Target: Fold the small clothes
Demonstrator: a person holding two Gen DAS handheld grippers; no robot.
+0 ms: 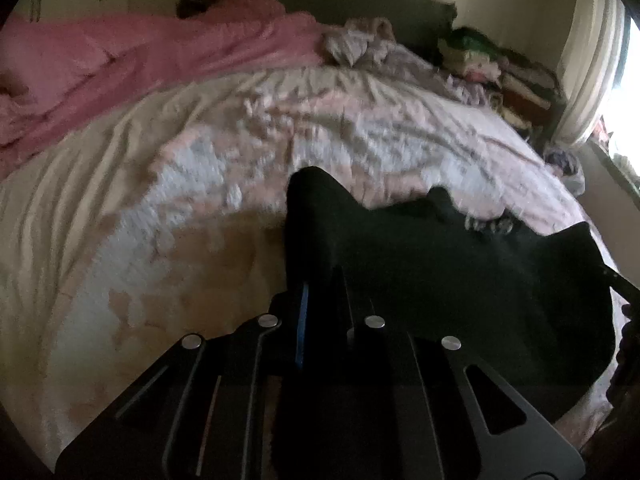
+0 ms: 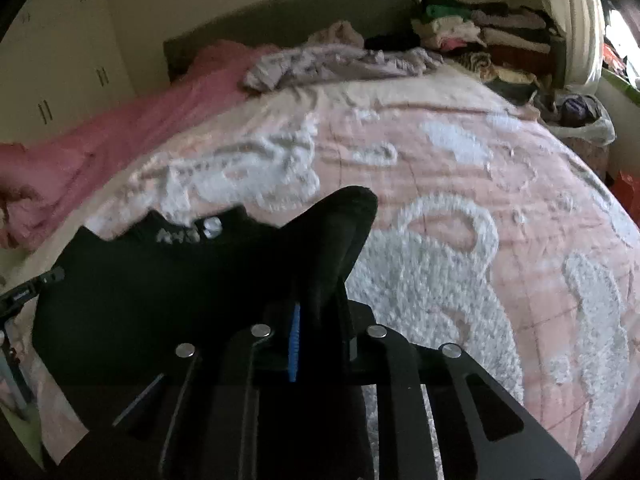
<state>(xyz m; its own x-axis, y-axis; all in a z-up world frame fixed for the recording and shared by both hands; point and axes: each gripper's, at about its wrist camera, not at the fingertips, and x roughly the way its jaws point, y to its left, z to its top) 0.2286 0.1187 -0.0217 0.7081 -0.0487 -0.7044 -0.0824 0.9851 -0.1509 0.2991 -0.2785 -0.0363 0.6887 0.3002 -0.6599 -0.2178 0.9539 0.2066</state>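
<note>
Black garment showing white lettering at 11 o'clock; bedspread showing pink with white tufted swirls; pink sheet lying at 10 o'clock.

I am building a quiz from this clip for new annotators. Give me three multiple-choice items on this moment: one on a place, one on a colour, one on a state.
1. Where does the pile of folded clothes sit?
A. at the far right corner, beside the headboard
B. on the floor by the wardrobe
C. in the middle of the bedspread

2. What colour is the garment being held?
A. white
B. black
C. pink

3. How do the grippers stand on the garment?
A. both open, hovering above it
B. only the left one grips it
C. both shut on it, one at each side

Answers:
1 A, the stack shows past the bedspread, next to the headboard.
2 B, it is dark against the pink and white cover.
3 C, the left gripper and the right gripper each pinch a raised bunch of the cloth.
</note>
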